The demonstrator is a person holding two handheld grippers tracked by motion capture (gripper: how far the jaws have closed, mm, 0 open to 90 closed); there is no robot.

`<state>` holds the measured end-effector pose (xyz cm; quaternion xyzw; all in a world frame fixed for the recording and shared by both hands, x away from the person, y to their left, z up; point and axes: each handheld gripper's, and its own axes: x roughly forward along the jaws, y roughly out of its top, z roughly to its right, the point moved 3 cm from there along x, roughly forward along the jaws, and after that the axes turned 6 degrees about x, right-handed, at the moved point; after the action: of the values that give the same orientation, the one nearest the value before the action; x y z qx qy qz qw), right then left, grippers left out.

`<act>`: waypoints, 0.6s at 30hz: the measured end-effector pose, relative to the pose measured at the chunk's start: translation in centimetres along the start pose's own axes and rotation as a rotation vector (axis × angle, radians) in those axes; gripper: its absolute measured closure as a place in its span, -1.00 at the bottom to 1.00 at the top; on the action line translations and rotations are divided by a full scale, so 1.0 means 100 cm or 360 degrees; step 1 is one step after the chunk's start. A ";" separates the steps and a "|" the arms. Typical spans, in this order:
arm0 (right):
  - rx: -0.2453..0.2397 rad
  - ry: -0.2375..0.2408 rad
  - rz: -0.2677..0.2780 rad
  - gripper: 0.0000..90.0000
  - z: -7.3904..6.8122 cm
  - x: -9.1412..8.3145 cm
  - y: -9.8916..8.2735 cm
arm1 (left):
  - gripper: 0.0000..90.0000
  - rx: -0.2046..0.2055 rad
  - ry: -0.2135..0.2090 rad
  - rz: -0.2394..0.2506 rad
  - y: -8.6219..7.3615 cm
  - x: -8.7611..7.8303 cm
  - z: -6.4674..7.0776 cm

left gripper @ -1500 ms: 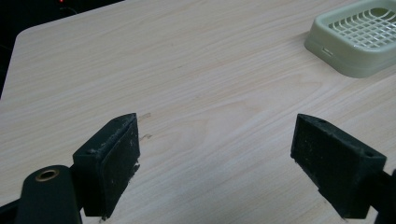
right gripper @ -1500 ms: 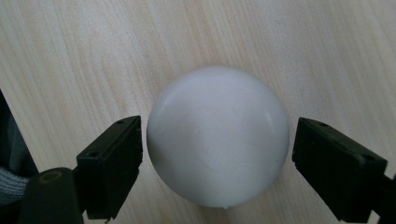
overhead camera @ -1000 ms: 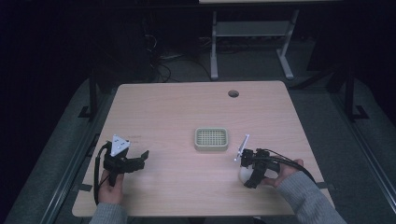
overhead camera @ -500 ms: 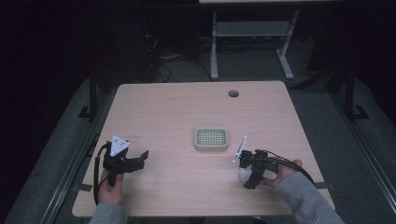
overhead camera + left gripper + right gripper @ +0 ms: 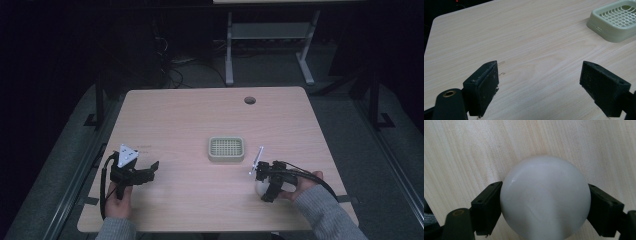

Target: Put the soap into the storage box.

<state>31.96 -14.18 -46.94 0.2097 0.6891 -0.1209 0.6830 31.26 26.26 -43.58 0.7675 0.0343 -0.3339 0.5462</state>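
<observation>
On the worktop point(image 5: 190, 120) the left claw point(image 5: 546, 85) stands wide and empty at the left, the green basket point(image 5: 226, 149) lies in the middle, and the right claw point(image 5: 544, 207) grips a white ball point(image 5: 545, 200), the basket being up-left of it.

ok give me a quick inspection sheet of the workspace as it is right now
surface: light wood table, round hole near its far edge
job's things: pale green slotted tray near the middle; white ball on the table at the near right
clutter: nothing seen
grippers: left gripper open over bare wood, nothing between its fingers; right gripper has both fingers pressed on the ball's sides
cables: black cable loops from the left gripper; another black cable trails from the right gripper over the hand
surroundings: dark room, grey floor, white metal stand and loose wires behind the table
</observation>
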 end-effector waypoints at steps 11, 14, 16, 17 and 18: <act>-0.0030 -0.0016 -0.0011 -0.49 0.000 0.000 0.000 | -0.66 0.0015 -0.0002 -0.0007 0.000 0.000 0.000; -0.0036 -0.0009 -0.0013 -0.49 0.000 0.000 0.001 | -0.66 0.0005 -0.0002 -0.0002 0.000 0.000 0.000; -0.0038 -0.0008 -0.0013 -0.48 0.000 0.000 0.001 | -0.66 0.0002 -0.0001 0.0000 0.000 0.000 0.000; -0.0038 -0.0005 -0.0013 -0.48 0.000 0.000 0.001 | -0.66 0.0003 -0.0001 0.0001 0.000 0.000 0.000; -0.0039 0.0000 -0.0012 -0.48 0.000 0.000 0.001 | -0.66 0.0001 -0.0002 0.0001 0.000 0.000 0.000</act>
<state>32.02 -14.11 -46.93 0.1987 0.6912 -0.1150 0.6852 31.27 26.25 -43.57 0.7675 0.0337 -0.3342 0.5460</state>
